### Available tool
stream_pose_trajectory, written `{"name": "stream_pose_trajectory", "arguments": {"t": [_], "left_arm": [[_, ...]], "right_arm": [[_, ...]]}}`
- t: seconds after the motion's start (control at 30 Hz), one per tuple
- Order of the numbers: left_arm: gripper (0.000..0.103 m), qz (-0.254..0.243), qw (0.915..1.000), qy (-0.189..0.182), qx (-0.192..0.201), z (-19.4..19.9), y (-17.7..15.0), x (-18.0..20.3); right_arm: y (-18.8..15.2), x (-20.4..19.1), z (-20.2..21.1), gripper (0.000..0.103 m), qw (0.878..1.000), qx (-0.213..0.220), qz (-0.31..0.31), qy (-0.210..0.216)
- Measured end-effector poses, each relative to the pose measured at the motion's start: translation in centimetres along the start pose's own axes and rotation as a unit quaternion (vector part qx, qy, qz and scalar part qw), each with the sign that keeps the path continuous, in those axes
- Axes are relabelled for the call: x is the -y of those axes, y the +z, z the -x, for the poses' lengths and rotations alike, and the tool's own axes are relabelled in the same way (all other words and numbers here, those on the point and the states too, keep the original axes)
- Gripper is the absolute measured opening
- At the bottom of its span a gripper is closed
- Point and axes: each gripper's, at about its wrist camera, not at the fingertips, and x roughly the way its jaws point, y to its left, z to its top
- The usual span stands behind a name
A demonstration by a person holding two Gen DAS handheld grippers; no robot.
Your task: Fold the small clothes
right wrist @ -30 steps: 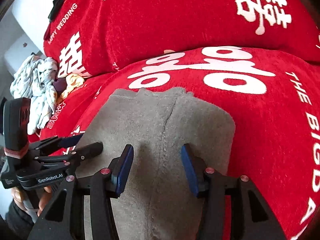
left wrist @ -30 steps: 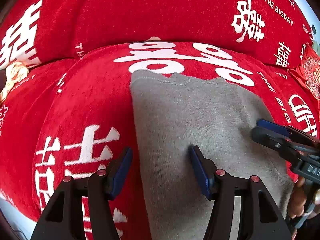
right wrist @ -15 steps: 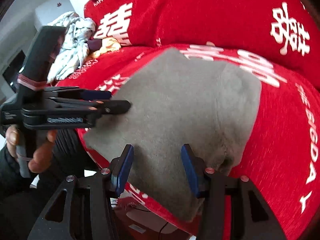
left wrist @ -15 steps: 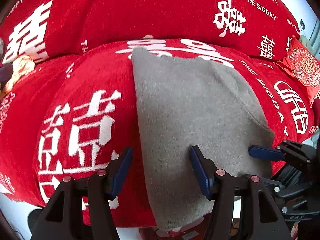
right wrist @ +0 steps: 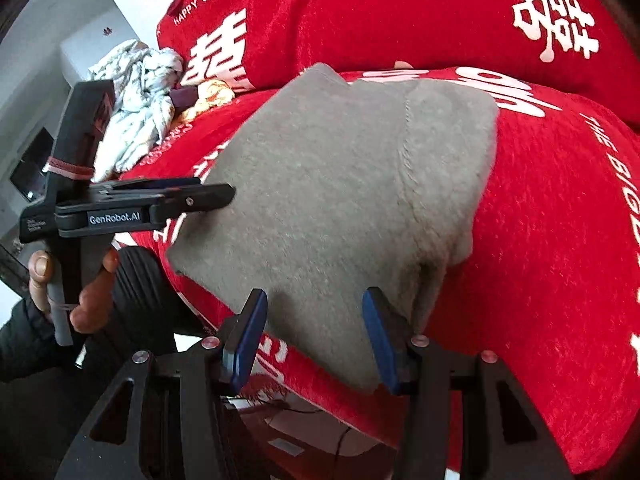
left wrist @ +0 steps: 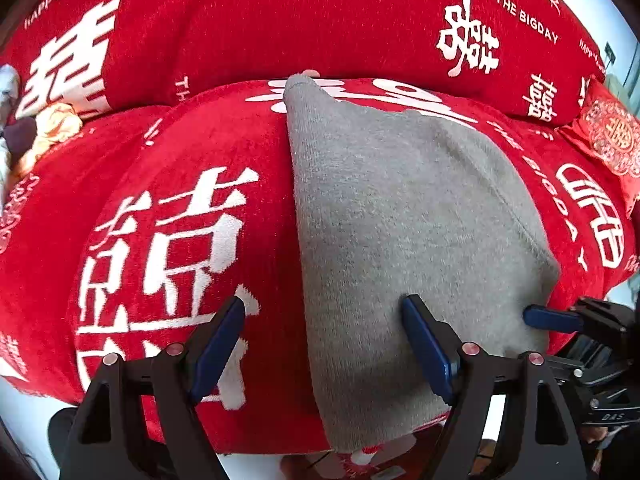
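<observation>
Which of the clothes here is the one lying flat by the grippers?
The grey garment, spread smooth on the red cover. The white patterned cloth and the yellow one lie crumpled at the far left.

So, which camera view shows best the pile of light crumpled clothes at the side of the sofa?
The right wrist view shows it best: the crumpled light clothes lie in plain sight behind the left gripper, beside the red sofa cover. In the left wrist view only a small pale and orange scrap shows at the left edge.
</observation>
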Motion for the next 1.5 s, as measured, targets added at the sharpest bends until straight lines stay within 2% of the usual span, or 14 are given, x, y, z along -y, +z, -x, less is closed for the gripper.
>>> {"name": "stream_pose_trajectory", "arguments": {"t": [0.13,0.2,0.27,0.5,0.73,0.87,1.07,1.33,1.5], "left_arm": [[0.082,-0.016,0.9996,0.024,0.004,1.3,0.0,1.1],[0.082,-0.024,0.9990,0.038,0.007,1.8,0.2,1.8],[0.082,-0.026,0.9983,0.052,0.008,2.0,0.5,2.3],[0.082,-0.016,0.9973,0.071,-0.006,1.3,1.2,2.6],[0.082,-0.004,0.9968,0.080,-0.001,1.2,1.7,2.8],[0.082,-0.004,0.9973,0.071,-0.018,0.7,1.7,3.1],[0.082,-0.005,0.9948,0.102,-0.001,1.0,1.2,3.7],[0.082,0.019,0.9962,0.084,-0.014,1.0,1.4,3.0],[0.082,0.025,0.9958,0.086,-0.020,0.9,1.4,2.8]], "right_arm": [[0.4,-0.7,1.4,0.055,1.000,-0.007,-0.006,-0.025],[1.2,-1.5,2.5,0.062,0.999,0.003,0.003,-0.041],[2.1,-2.3,3.2,0.075,0.998,0.015,0.010,-0.056],[4.8,-3.8,2.7,0.076,0.991,0.009,0.022,-0.135],[5.5,-3.7,1.9,0.076,0.988,0.000,0.024,-0.153],[5.5,-3.6,1.7,0.076,0.987,-0.004,0.022,-0.160],[5.7,-3.4,1.6,0.076,0.986,-0.006,0.018,-0.164],[5.7,-3.5,1.4,0.076,0.985,-0.010,0.020,-0.170],[5.7,-3.3,1.5,0.076,0.985,-0.011,0.019,-0.170]]}}
